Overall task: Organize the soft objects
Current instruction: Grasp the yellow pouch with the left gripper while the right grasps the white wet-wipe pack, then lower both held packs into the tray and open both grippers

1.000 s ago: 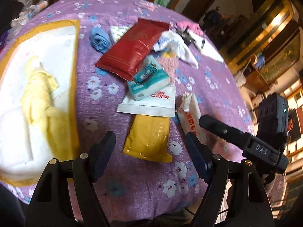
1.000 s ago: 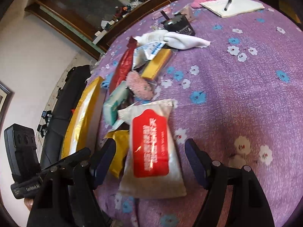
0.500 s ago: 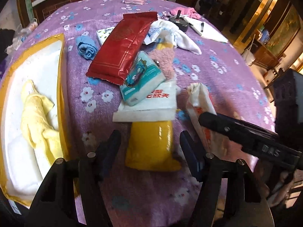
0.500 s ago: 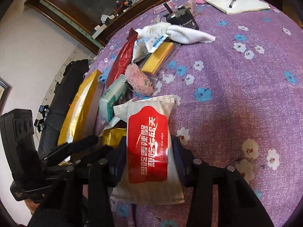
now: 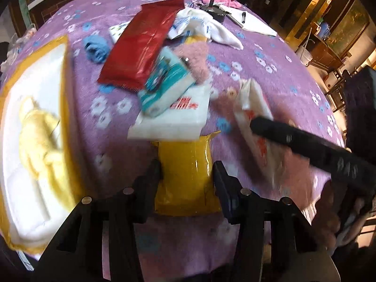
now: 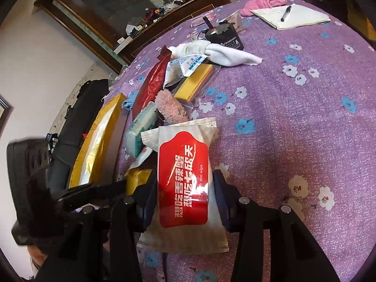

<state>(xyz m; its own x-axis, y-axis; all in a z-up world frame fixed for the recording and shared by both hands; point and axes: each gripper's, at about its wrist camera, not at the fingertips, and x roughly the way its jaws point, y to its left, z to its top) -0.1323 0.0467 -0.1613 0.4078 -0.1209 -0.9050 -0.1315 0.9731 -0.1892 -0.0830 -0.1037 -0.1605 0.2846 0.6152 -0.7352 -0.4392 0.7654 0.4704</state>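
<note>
Since a second ago: both of your grippers are closing in from wide open.
Left gripper (image 5: pixel 186 176): you are pinching the yellow packet (image 5: pixel 185 174), near edge of the purple tablecloth (image 5: pixel 270 75).
Right gripper (image 6: pixel 185 191): you are clamping the wet wipe pack (image 6: pixel 184 188), just right of that packet.

We see bright daylight, motion blur smearing the left wrist view, a sharper right wrist view with glare on the wet wipe pack (image 6: pixel 185 185), and fisheye-bent, dark-cornered edges.
</note>
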